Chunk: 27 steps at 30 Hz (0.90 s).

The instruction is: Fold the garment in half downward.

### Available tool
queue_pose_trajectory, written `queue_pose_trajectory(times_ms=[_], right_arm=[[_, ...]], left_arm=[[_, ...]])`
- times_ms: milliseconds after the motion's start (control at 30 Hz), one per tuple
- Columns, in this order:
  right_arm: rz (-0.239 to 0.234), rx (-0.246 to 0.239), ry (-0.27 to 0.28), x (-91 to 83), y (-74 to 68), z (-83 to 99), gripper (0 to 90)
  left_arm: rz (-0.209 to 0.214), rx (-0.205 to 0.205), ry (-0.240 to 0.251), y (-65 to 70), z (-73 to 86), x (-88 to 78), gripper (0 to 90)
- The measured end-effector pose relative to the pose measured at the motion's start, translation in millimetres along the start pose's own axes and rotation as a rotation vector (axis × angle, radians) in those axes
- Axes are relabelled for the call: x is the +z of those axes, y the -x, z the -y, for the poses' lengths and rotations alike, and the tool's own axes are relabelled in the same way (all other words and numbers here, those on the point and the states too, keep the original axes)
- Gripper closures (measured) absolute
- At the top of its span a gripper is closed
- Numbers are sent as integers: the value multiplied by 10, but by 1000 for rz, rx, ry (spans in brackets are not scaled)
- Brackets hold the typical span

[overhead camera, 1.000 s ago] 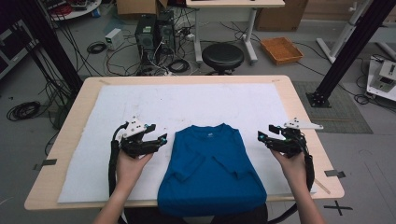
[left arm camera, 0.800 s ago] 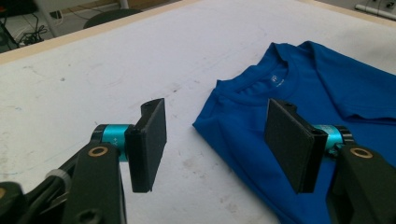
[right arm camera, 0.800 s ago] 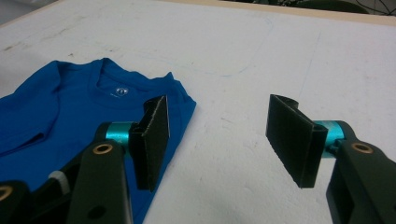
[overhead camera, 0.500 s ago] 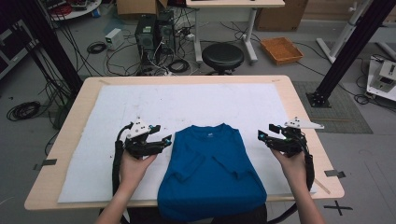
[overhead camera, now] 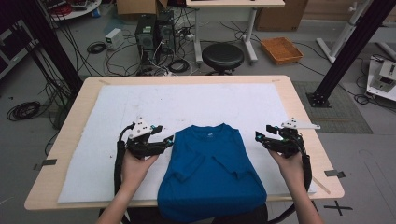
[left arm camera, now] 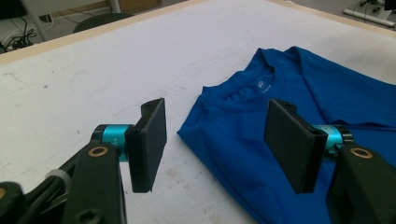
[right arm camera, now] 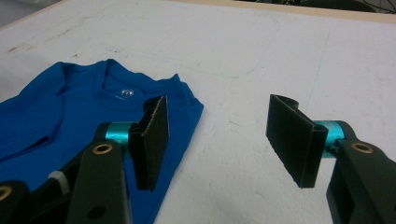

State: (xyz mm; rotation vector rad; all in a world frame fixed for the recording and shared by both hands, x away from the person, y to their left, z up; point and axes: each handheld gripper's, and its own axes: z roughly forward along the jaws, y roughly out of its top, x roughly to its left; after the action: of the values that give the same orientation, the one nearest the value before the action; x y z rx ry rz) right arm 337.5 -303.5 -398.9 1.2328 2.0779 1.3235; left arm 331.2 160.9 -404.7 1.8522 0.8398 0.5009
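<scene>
A blue T-shirt (overhead camera: 210,170) lies flat on the white mat, collar away from the person, both sleeves folded in over the body, and its hem hangs over the table's near edge. My left gripper (overhead camera: 163,140) hovers open at the shirt's left shoulder; in the left gripper view its jaws straddle the shoulder edge of the shirt (left arm camera: 243,135) without touching it. My right gripper (overhead camera: 262,137) is open too, just off the right shoulder, with the shirt (right arm camera: 60,116) to the left of its jaws and bare mat between them.
A white mat (overhead camera: 187,102) covers most of the wooden table (overhead camera: 299,107). Behind the table stand a black stool (overhead camera: 223,57), computer towers with cables (overhead camera: 154,32) and an orange tray (overhead camera: 281,49). A black frame post (overhead camera: 348,51) rises at the right.
My left gripper has moved right, closing in on the shirt's left shoulder. The right gripper and the shirt have stayed as they were.
</scene>
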Motion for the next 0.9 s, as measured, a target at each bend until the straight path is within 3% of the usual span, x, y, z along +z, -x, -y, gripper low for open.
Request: queue_pose_trajectory(times_ms=[267,333,367,433,567,667,733,800,867,900], right_arm=[[-3,-4,-11,47,-1,-13,395],[-1,-4,-28,153,17,-50,433],[0,5,-43,224,23,-75,439],[-10,23,-69,355,28,-106,470],[-8,19,-136,619,-21,-130,506],[-2,20,-161,714,-48,-128,533],[-2,26,-210,868,-84,-115,569],[-6,27,-222,904,-94,-107,588],[0,24,-262,985,-115,-81,662],[0,24,-271,997,-119,-75,692]], left_arm=[[15,-13,-11,-1,-17,83,393],[10,-57,-73,-42,-44,226,400],[10,-57,-73,-42,-44,226,400],[32,-104,-125,-92,-37,390,401],[20,-103,-176,-87,-34,546,407],[11,-101,-187,-77,-21,621,433],[3,-113,-229,-77,18,715,464],[4,-114,-250,-75,31,741,496],[-5,-112,-294,-60,61,805,541],[-5,-112,-294,-60,61,805,561]])
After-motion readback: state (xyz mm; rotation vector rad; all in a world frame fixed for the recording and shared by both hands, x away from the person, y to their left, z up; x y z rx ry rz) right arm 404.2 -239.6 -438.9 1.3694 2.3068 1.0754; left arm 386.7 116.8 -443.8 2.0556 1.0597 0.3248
